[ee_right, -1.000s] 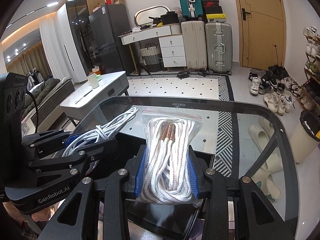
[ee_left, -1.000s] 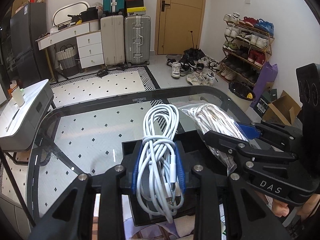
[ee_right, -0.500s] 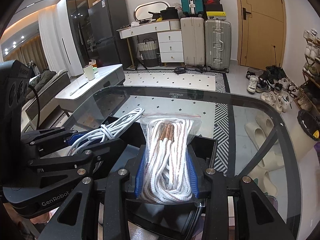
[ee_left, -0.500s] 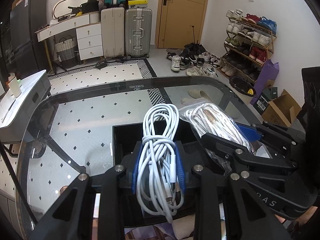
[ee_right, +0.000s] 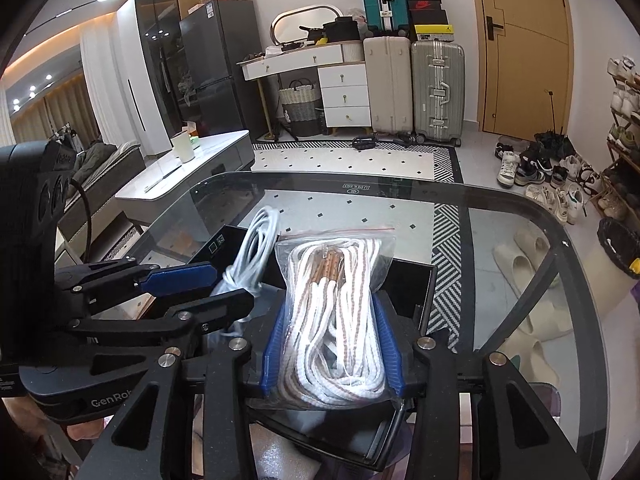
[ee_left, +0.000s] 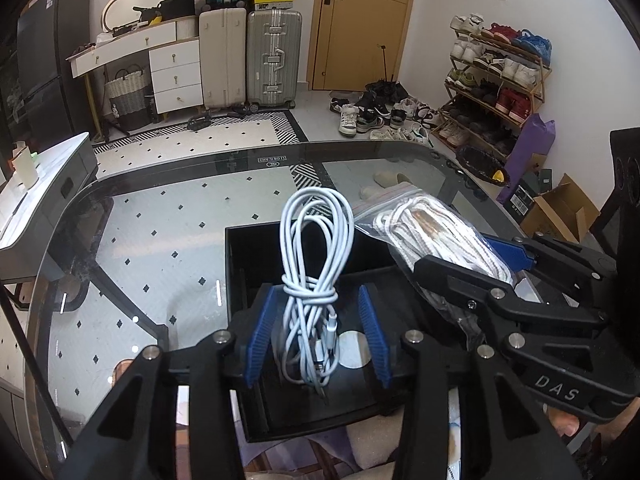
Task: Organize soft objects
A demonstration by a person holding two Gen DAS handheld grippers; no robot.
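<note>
Left wrist view: my left hand-held gripper [ee_left: 316, 336] stands spread around the white cable bundle [ee_left: 314, 280] over the black box [ee_left: 240, 264]. My right hand-held gripper [ee_right: 332, 350] clamps the bagged rope [ee_right: 338, 312]. Risk: cable loops snag the box wall and spill onto the desk [ee_left: 160, 240].

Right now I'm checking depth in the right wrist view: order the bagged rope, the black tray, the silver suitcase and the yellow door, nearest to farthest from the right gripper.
1. Bagged rope, between the right gripper fingers.
2. Black tray, just beneath and ahead.
3. Silver suitcase, across the room.
4. Yellow door, right of it; too close to call against the suitcase.
</note>
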